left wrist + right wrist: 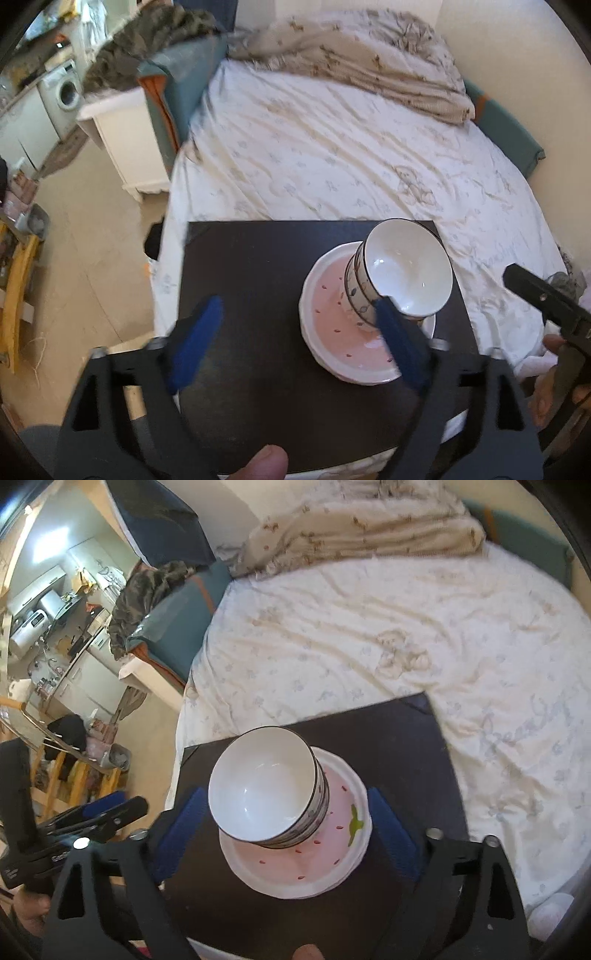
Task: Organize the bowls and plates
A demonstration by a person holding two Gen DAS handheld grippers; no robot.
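A stack of white bowls point(402, 273) with dark rims and leaf patterns stands on a stack of pink strawberry plates point(332, 325) on a black tray table point(251, 277). My left gripper point(295, 332) is open and empty; its right finger point(399, 343) is in front of the bowls. In the right wrist view the bowls point(266, 790) sit on the plates point(325, 853). My right gripper point(284, 834) is open, its blue fingers on either side of the stack, apart from it.
The black table point(406, 746) stands over a bed with a white sheet point(332, 147) and a crumpled blanket point(369, 55). A white cabinet point(125, 136) and floor lie to the left. The other gripper shows at each frame's edge point(546, 299) point(74, 830).
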